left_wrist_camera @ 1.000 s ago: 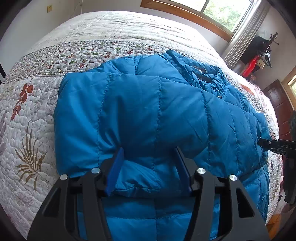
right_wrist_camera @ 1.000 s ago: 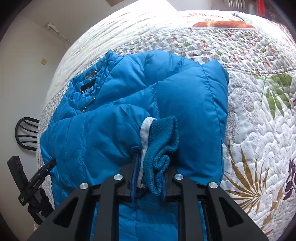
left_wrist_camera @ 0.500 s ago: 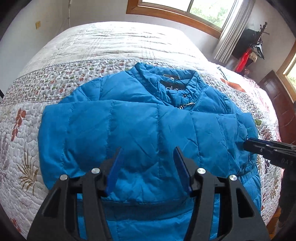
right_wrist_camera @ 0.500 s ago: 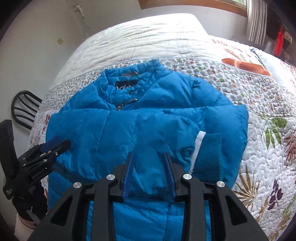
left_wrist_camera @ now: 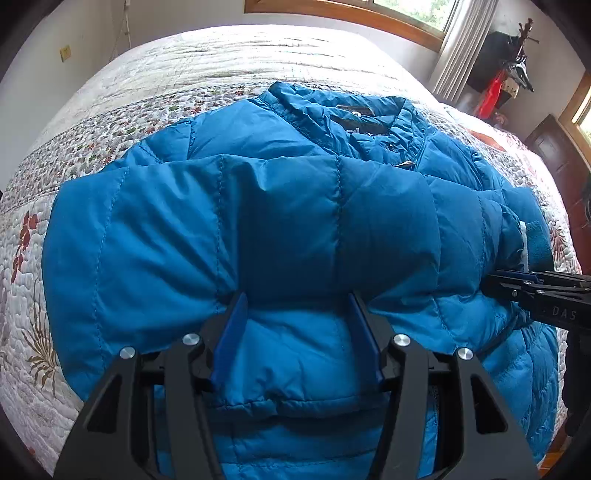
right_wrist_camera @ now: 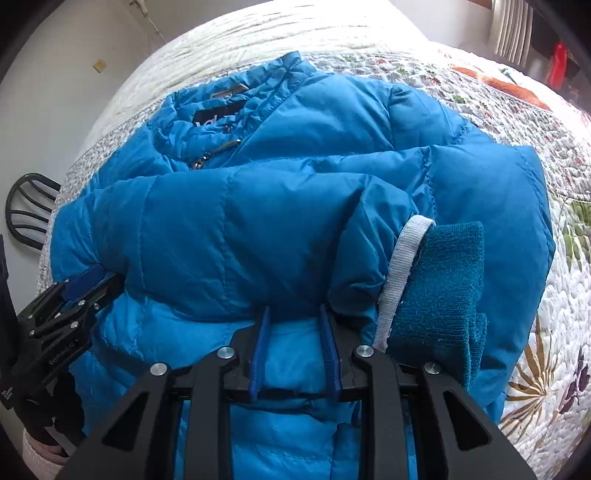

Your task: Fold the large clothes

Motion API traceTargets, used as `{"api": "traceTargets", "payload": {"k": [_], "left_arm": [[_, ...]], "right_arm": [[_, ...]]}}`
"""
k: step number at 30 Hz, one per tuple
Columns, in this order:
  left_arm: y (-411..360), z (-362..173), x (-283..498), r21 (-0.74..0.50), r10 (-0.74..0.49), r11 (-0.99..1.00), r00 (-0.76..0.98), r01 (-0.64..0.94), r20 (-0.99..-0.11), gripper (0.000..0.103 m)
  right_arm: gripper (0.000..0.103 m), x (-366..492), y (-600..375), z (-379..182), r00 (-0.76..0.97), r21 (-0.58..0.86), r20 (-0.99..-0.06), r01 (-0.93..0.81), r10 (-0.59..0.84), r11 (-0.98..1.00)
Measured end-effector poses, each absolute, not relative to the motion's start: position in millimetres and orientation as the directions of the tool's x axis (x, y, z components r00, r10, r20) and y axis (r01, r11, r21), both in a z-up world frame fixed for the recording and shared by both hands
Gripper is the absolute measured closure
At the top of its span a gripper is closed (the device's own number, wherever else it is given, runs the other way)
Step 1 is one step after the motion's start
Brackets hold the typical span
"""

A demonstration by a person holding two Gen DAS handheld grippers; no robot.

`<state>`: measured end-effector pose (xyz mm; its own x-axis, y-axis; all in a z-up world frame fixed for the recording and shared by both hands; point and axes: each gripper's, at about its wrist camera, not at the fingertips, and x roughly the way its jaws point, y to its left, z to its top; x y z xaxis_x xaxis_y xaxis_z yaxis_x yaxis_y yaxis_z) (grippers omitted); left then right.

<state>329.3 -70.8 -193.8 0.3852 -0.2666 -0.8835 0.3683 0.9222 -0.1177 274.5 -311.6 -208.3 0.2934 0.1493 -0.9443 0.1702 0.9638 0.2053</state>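
Jacket: blue quilted jacket [left_wrist_camera: 295,206] lies on the bed quilt [left_wrist_camera: 110,110], collar [left_wrist_camera: 354,114] at the far end from both grippers, zip pull showing just below it.
Fold: a puffy sleeve lies across the chest, and its near edge bulges over the fingertips of both grippers.
Left gripper: left gripper [left_wrist_camera: 295,306] sits at the near edge of the jacket, blue fingers [left_wrist_camera: 231,332] spread wide, with jacket fabric filling the gap between them; whether the fingers are pressing it I cannot tell.
Right gripper: right gripper [right_wrist_camera: 295,314] is at the near edge too, jaws at a narrower gap, a ridge of light blue fabric standing between the pads; a firm pinch cannot be confirmed.
Cuff: dark teal knit cuff [right_wrist_camera: 439,295] with a white band [right_wrist_camera: 402,258] lies just right of the right jaws, resting on the jacket.
Spacing: each gripper shows at the side of the other's view, well apart, along the same near edge.
Room: window [left_wrist_camera: 406,7] and curtain [left_wrist_camera: 454,48] beyond the bed; a dark chair back [right_wrist_camera: 29,210] far left of the right jaws.
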Motion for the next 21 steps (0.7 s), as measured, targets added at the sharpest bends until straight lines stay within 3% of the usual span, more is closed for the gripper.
{"api": "traceTargets", "payload": {"k": [7, 10, 12, 21], "left_arm": [[-53.1, -158.8, 320.7, -0.162, -0.296, 0.927, 0.394, 0.337, -0.87, 0.046], [-22.8, -127.0, 289.8, -0.177, -0.327, 0.922, 0.448, 0.343, -0.832, 0.032], [0.3, -115.6, 263.2, -0.147, -0.307, 0.928, 0.478, 0.344, -0.823, 0.029], [94.9, -150.2, 159.1, -0.107, -0.19, 0.966, 0.363, 0.236, -0.912, 0.026]], "right_arm": [[0.073, 234.6, -326.1, -162.2, 0.424, 0.335, -0.869, 0.123, 0.256, 0.934], [0.071, 186.2, -332.3, -132.8, 0.483, 0.332, -0.839, 0.091, 0.25, 0.939], [0.062, 155.2, -333.6, -125.0, 0.493, 0.304, -0.841, 0.086, 0.224, 0.949], [0.052, 22.8, -341.9, -151.3, 0.391, 0.226, -0.912, 0.22, 0.126, 0.949]]}}
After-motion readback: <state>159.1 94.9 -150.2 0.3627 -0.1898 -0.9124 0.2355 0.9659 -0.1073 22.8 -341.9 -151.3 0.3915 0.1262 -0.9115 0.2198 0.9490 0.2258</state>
